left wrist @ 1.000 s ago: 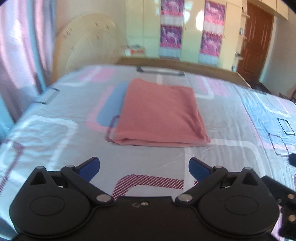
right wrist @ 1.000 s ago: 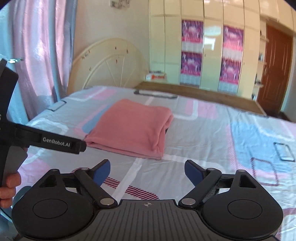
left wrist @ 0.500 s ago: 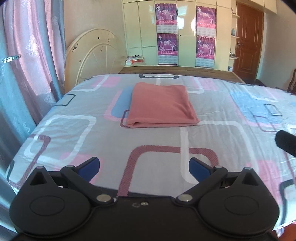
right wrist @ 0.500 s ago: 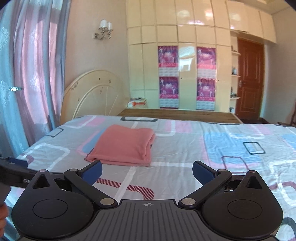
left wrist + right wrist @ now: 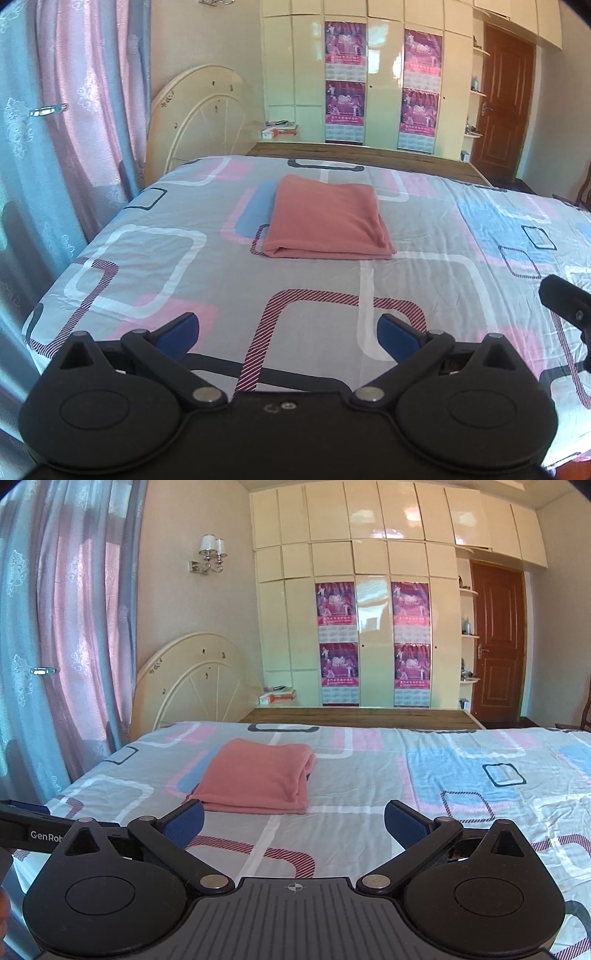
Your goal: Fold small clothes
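A salmon-pink garment (image 5: pixel 327 219) lies folded into a flat rectangle on the patterned bedsheet (image 5: pixel 155 258), far from both grippers. It also shows in the right wrist view (image 5: pixel 255 779), left of centre. My left gripper (image 5: pixel 288 332) is open and empty, held back over the near edge of the bed. My right gripper (image 5: pixel 293 821) is open and empty, also held back from the garment. Part of the right gripper (image 5: pixel 567 301) shows at the right edge of the left wrist view. Part of the left gripper (image 5: pixel 33 830) shows at the left edge of the right wrist view.
A cream headboard (image 5: pixel 195 679) leans on the wall beyond the bed. Curtains (image 5: pixel 55 129) hang on the left. Wardrobes with purple posters (image 5: pixel 336 642) and a brown door (image 5: pixel 496 642) stand at the back. A wooden bed frame edge (image 5: pixel 362 712) runs along the far side.
Both grippers have pulled back and up from the folded garment, which now looks smaller and farther away. Both stayed open.
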Tool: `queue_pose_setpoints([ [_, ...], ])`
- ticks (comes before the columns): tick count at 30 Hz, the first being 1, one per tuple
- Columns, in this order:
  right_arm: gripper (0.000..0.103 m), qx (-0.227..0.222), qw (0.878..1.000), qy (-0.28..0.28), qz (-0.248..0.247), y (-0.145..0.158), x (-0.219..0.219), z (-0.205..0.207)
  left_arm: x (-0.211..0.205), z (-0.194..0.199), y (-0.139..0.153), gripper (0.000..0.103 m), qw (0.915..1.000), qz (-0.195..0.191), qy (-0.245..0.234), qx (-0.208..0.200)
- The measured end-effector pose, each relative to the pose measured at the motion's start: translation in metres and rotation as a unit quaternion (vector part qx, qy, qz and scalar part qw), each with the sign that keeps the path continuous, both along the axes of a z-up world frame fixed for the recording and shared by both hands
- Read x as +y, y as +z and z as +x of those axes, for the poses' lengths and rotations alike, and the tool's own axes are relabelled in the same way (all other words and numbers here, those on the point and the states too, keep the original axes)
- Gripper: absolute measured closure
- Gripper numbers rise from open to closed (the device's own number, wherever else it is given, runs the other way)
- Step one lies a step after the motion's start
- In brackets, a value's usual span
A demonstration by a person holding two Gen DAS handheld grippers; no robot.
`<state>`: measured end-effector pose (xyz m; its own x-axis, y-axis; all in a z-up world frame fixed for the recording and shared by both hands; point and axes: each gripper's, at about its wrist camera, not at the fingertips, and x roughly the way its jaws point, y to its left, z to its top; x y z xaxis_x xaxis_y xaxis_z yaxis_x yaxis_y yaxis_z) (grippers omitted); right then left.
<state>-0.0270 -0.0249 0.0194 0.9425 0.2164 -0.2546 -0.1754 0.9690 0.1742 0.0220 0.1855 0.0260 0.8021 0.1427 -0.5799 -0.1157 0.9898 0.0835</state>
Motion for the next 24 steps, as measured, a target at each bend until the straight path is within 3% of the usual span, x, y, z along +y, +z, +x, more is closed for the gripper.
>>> queue_pose_setpoints([
  [24,0.001,0.0,1.0,0.009,0.002,0.0,-0.005,-0.001,-0.007,-0.011,0.007,0.001,0.9997,0.012,0.007,-0.018],
])
